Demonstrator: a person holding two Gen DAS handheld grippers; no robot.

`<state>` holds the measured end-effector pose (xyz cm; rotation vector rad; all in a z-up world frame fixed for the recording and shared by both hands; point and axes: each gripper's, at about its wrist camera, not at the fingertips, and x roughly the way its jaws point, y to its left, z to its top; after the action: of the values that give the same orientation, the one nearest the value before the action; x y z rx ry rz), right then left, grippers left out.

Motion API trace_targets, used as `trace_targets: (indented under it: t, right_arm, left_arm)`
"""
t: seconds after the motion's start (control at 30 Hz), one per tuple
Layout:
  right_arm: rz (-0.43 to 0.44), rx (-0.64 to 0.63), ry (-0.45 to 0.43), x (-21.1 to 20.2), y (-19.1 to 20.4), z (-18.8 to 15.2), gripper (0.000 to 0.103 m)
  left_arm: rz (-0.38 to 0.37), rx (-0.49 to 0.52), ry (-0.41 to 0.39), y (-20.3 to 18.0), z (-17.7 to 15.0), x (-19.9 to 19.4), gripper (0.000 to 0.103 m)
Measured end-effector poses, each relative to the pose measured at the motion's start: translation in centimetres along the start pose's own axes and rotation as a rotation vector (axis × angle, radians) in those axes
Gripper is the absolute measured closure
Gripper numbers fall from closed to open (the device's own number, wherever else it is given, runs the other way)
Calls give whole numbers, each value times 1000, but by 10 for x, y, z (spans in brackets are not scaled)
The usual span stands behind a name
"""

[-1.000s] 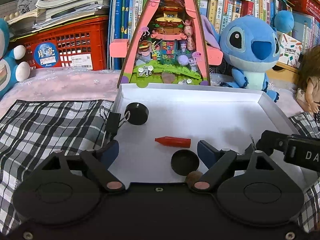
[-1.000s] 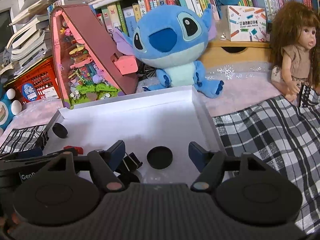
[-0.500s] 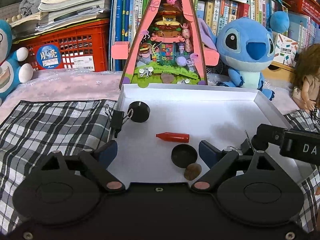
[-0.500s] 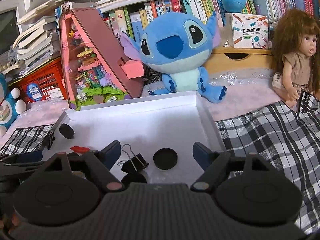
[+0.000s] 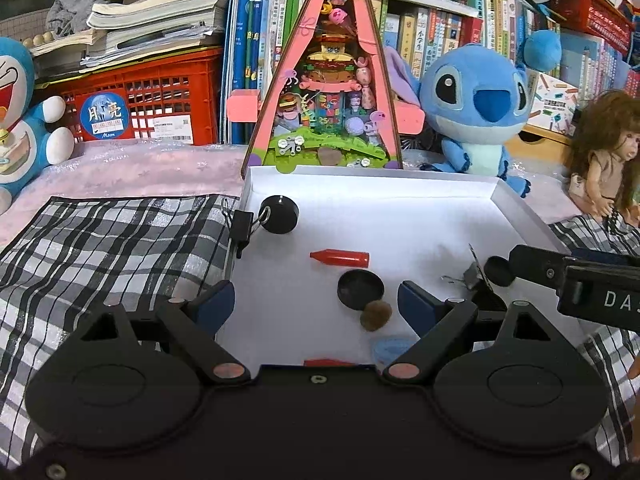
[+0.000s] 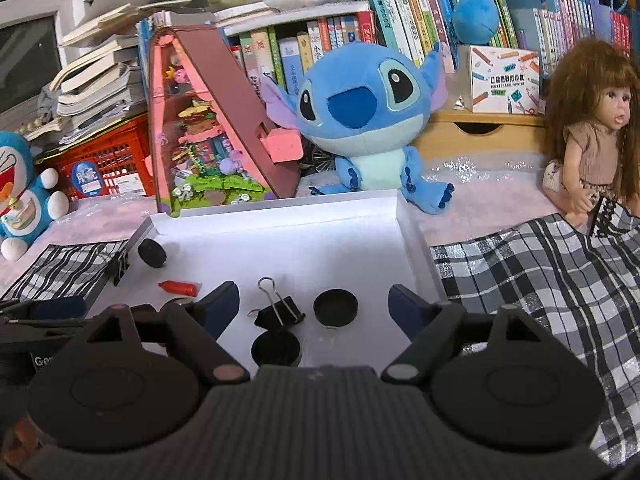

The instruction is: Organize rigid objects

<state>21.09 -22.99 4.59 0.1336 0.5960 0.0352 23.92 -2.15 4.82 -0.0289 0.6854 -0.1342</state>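
Observation:
A white tray [image 5: 400, 200] holds small items: a red crayon [image 5: 340, 258], a black cap [image 5: 360, 289], a brown ball [image 5: 376, 315], a black knob [image 5: 279, 214] and a binder clip [image 5: 472, 274]. My left gripper [image 5: 316, 304] is open and empty above the tray's near edge. In the right wrist view my right gripper [image 6: 314, 304] is open and empty over the tray [image 6: 280, 216], with a binder clip [image 6: 280, 312] and two black caps [image 6: 335, 307] between its fingers. The red crayon [image 6: 178, 288] and knob [image 6: 152, 253] lie to the left.
A second binder clip [image 5: 241, 226] grips the tray's left wall. Checked cloth [image 5: 112, 240] lies on both sides. A pink triangular toy house [image 5: 324, 80], a blue plush [image 5: 476, 108], a doll [image 6: 592, 136], a red crate [image 5: 144, 96] and books stand behind.
Both grippers have pulled back and risen from the tray. More of the tray shows, with the binder clip and a second cap now visible before the right gripper.

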Motion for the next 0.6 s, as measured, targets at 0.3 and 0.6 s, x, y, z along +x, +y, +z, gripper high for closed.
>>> trace_targets:
  t: [0.3,0.6]
  right_arm:
    - [12,-24,-20,-17,4,-10,13]
    - [29,-25,-40,-36,3,-24,12]
  left_arm:
    - [-22,-16,-7,3,-13,-19,15]
    - [-31,-30,-28,3,-30,-44,15]
